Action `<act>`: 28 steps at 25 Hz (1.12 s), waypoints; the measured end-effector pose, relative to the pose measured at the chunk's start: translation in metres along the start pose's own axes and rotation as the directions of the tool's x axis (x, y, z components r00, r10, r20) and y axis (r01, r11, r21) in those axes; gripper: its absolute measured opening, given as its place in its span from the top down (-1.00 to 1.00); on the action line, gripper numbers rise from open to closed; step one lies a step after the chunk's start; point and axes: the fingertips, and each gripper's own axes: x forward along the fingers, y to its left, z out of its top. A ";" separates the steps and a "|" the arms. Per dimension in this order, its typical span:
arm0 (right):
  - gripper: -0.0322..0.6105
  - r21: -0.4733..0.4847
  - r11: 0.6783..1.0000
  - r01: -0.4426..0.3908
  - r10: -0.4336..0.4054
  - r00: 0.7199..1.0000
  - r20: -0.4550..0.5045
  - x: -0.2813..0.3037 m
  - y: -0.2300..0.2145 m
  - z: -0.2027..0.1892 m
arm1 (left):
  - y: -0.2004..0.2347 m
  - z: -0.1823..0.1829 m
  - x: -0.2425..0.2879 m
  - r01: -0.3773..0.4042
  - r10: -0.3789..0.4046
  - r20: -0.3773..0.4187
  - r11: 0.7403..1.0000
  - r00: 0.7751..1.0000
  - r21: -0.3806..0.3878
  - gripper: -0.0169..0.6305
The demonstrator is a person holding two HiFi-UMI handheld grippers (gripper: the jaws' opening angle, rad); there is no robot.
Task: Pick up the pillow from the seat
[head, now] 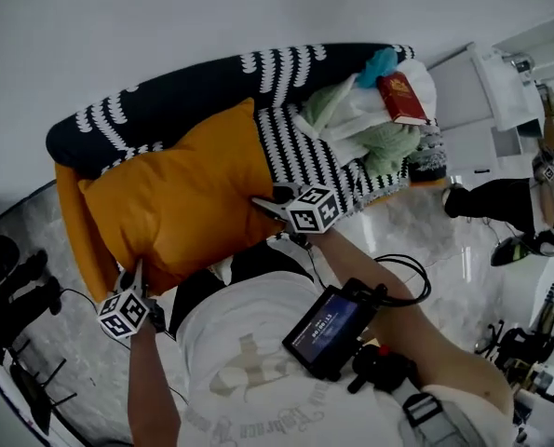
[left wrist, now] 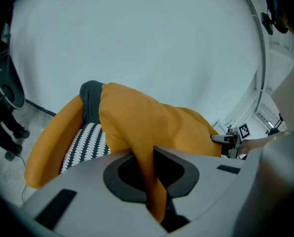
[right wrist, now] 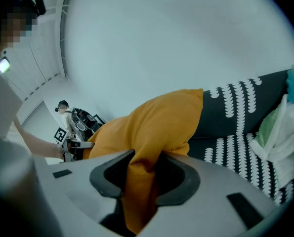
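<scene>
An orange pillow (head: 179, 203) hangs over the black-and-white patterned seat (head: 318, 161) of an armchair, held by both near corners. My left gripper (head: 139, 273) is shut on the pillow's left corner; its fabric (left wrist: 149, 177) runs down between the jaws in the left gripper view. My right gripper (head: 275, 203) is shut on the right corner, where a thicker fold of orange cloth (right wrist: 139, 181) fills the jaws. Each gripper view shows the other gripper across the pillow.
The chair has an orange armrest (head: 76, 226) at the left and a dark patterned back (head: 193, 91). Green and white clothes (head: 370, 124) and a red book (head: 402, 99) are piled on the seat's right end. A screen device (head: 332, 329) hangs at the person's chest.
</scene>
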 end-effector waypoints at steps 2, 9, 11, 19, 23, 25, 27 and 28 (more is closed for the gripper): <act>0.44 0.019 0.999 0.033 -0.033 0.999 0.018 -0.021 0.011 -0.002 | -0.012 0.003 -0.006 0.033 -0.033 -0.008 0.999 0.999 0.021 0.82; 0.44 0.047 0.991 0.127 -0.130 0.988 0.087 -0.067 0.015 0.001 | -0.044 0.020 0.000 0.125 -0.123 -0.018 0.989 0.992 0.084 0.82; 0.44 0.056 0.987 0.151 -0.157 0.981 0.115 -0.074 0.012 0.002 | -0.050 0.028 0.007 0.145 -0.144 -0.020 0.983 0.989 0.113 0.82; 0.42 0.036 0.971 0.237 -0.239 0.937 0.254 -0.109 0.056 0.018 | -0.066 0.064 -0.025 0.221 -0.233 0.024 0.948 0.972 0.230 0.82; 0.39 0.020 0.960 0.279 -0.270 0.906 0.327 -0.130 0.075 0.037 | -0.080 0.088 -0.041 0.256 -0.279 0.054 0.929 0.959 0.267 0.82; 0.38 0.005 0.955 0.297 -0.279 0.890 0.361 -0.138 0.085 0.047 | -0.084 0.100 -0.049 0.272 -0.303 0.070 0.918 0.950 0.287 0.82; 0.38 -0.009 0.950 0.313 -0.285 0.876 0.388 -0.143 0.093 0.052 | -0.087 0.108 -0.055 0.281 -0.320 0.084 0.909 0.944 0.308 0.82; 0.38 -0.013 0.948 0.319 -0.288 0.870 0.400 -0.146 0.096 0.054 | -0.089 0.112 -0.058 0.284 -0.327 0.089 0.905 0.941 0.317 0.82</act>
